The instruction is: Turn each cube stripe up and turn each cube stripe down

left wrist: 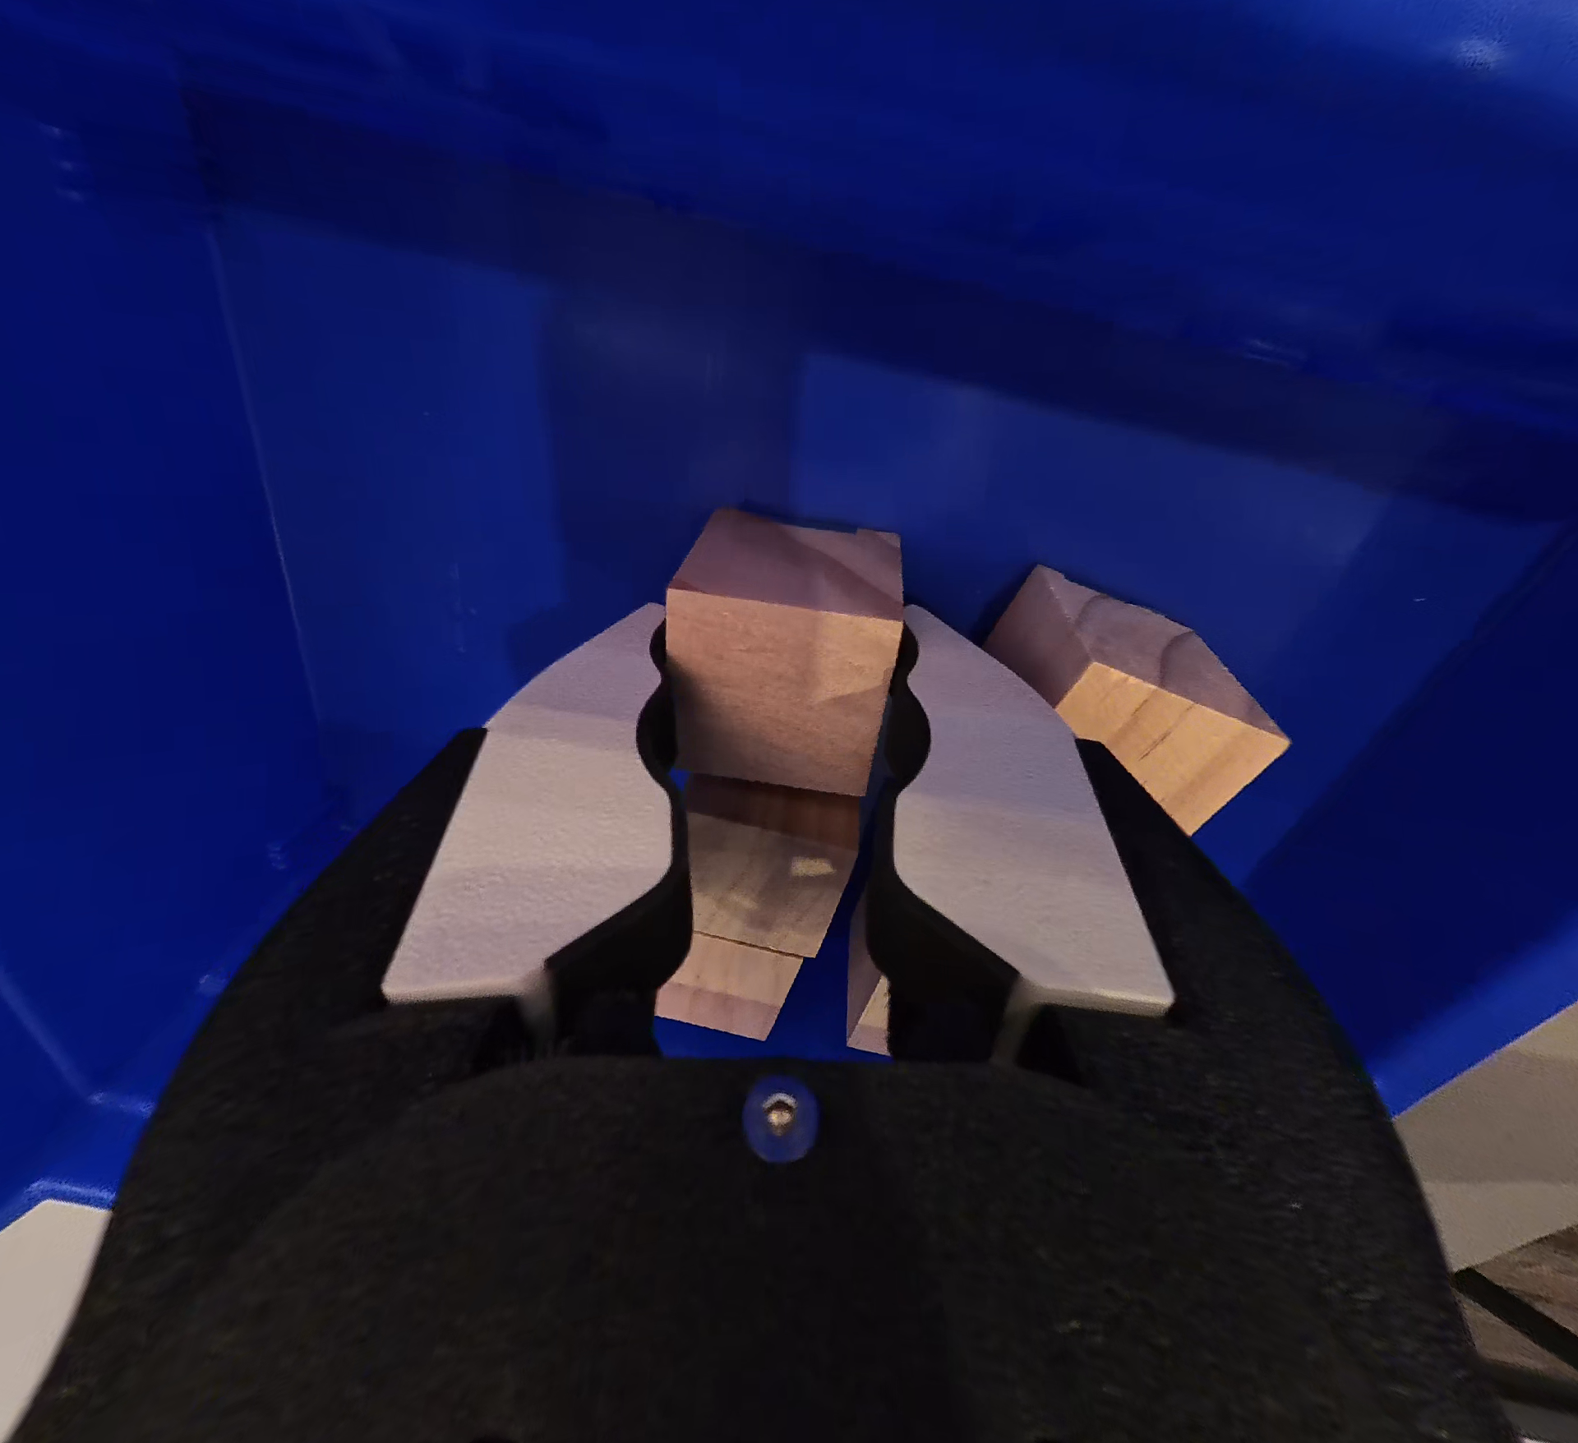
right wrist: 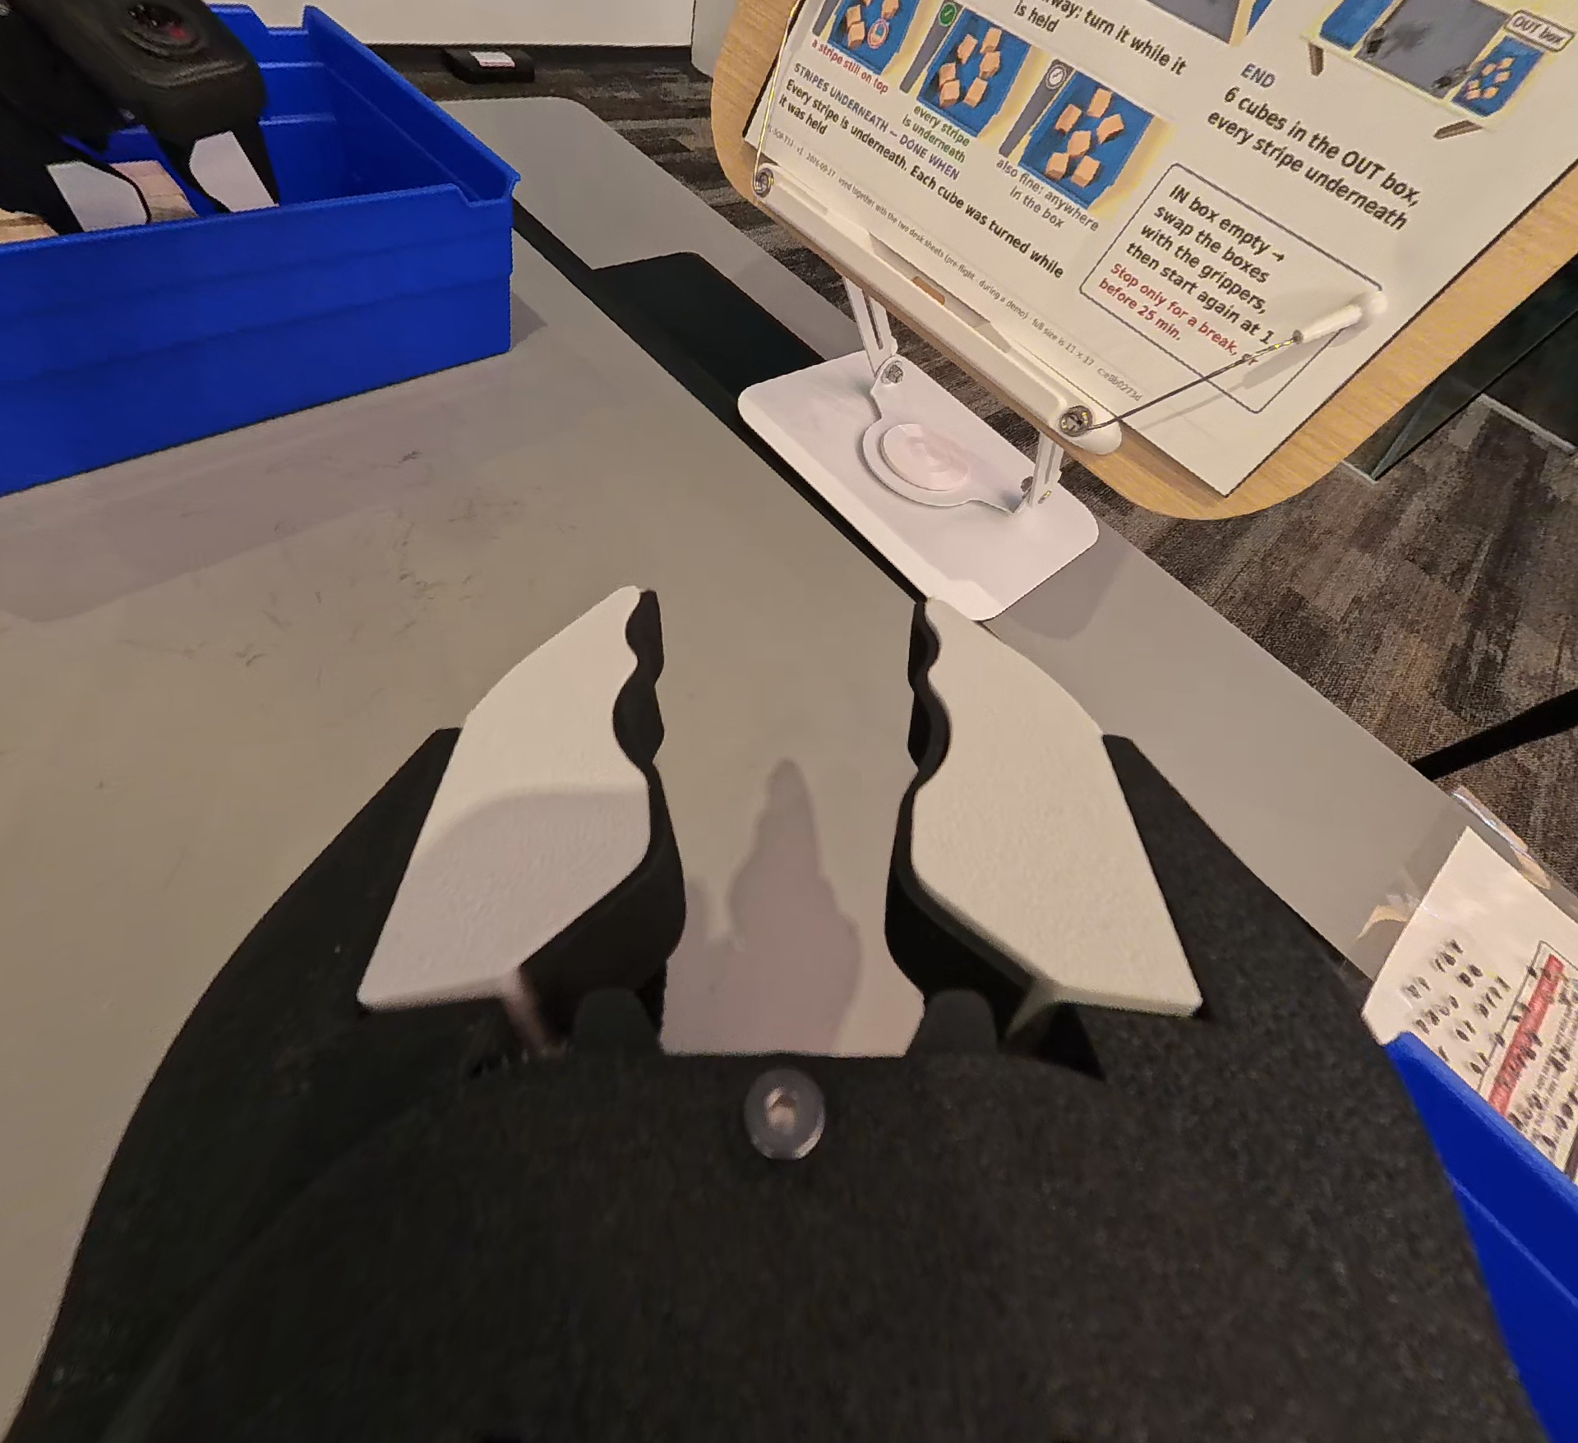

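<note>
In the left wrist view my left gripper (left wrist: pixel 781 634) is shut on a plain wooden cube (left wrist: pixel 781 659) inside a blue box (left wrist: pixel 341 463). No stripe shows on the cube's visible faces. Another wooden cube (left wrist: pixel 1136 702) lies tilted to the right on the box floor, and more cubes (left wrist: pixel 751 890) lie below, between my fingers. In the right wrist view my right gripper (right wrist: pixel 781 616) is open and empty above the grey table (right wrist: pixel 341 591). The left gripper (right wrist: pixel 162 181) shows far off at upper left, inside the blue box (right wrist: pixel 256 309).
A white stand (right wrist: pixel 922 480) holds a wooden board with an instruction sheet (right wrist: pixel 1153 121) at the table's far right edge. Another blue box's edge (right wrist: pixel 1494 1146) with a printed sheet (right wrist: pixel 1503 1018) sits at the lower right. Carpet floor lies beyond the table.
</note>
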### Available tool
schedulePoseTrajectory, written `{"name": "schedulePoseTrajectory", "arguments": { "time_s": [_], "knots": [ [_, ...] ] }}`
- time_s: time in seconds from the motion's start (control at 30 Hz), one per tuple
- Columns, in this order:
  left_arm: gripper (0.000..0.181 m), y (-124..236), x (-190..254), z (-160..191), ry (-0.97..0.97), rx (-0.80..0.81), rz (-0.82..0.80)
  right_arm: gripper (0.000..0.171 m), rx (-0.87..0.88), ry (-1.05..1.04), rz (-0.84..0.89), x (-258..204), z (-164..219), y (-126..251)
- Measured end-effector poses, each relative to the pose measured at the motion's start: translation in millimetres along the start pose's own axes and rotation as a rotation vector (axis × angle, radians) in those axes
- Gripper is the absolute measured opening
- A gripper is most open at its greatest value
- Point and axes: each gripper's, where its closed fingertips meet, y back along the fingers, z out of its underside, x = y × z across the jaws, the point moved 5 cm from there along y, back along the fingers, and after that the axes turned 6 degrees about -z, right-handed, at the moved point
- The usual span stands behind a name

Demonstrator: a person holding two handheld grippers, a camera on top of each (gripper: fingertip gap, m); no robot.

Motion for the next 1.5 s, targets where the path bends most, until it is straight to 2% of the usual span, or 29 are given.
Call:
{"name": "schedulePoseTrajectory", "arguments": {
  "time_s": [0.27, 0.47, 0.67, 0.83, 0.93, 1.03, 1.1, 1.2, 1.3, 1.4, 1.5],
  "knots": [
    [0.047, 10.4, -5.1, 2.6, 0.051, 0.025, -0.035, 0.056, -0.008, -0.007, -0.013, 0.6, 1.9, -0.9],
    [0.047, 71.0, -20.4, 3.4, 0.107, 0.135, -0.138, 0.057, -0.010, -0.019, -0.017, 2.5, 3.4, -0.8],
    [0.047, 158.0, -25.4, -19.0, 0.142, 0.399, -0.286, 0.057, -0.016, -0.015, -0.026, -1.0, 3.3, -2.6],
    [0.047, 205.4, 7.9, -74.5, 0.145, 0.820, -0.282, 0.057, -0.028, -0.010, -0.042, -6.4, 5.0, -7.2],
    [0.046, 208.8, 36.9, -110.6, 0.107, 1.014, -0.271, 0.058, -0.024, -0.013, -0.060, -10.5, 4.8, -8.8],
    [0.046, 209.3, 60.8, -145.6, 0.081, 1.179, -0.158, 0.057, 0.018, -0.032, -0.105, -15.8, -0.2, -7.3],
    [0.046, 212.4, 67.9, -165.1, 0.072, 1.257, -0.100, 0.057, 0.058, -0.071, -0.152, -19.1, -5.7, -4.1],
    [0.046, 219.2, 72.6, -188.5, 0.028, 1.330, -0.115, 0.058, 0.125, -0.132, -0.209, -22.6, -17.0, 4.2],
    [0.046, 227.0, 78.5, -203.5, -0.005, 1.404, -0.123, 0.061, 0.204, -0.194, -0.280, -27.9, -31.0, 15.3],
    [0.046, 225.1, 86.1, -206.1, -0.011, 1.504, -0.132, 0.063, 0.306, -0.324, -0.438, -40.3, -45.5, 25.7],
    [0.046, 216.8, 86.4, -208.7, -0.010, 1.494, -0.180, 0.068, 0.395, -0.512, -0.601, -51.5, -54.8, 28.0]
  ]
}}
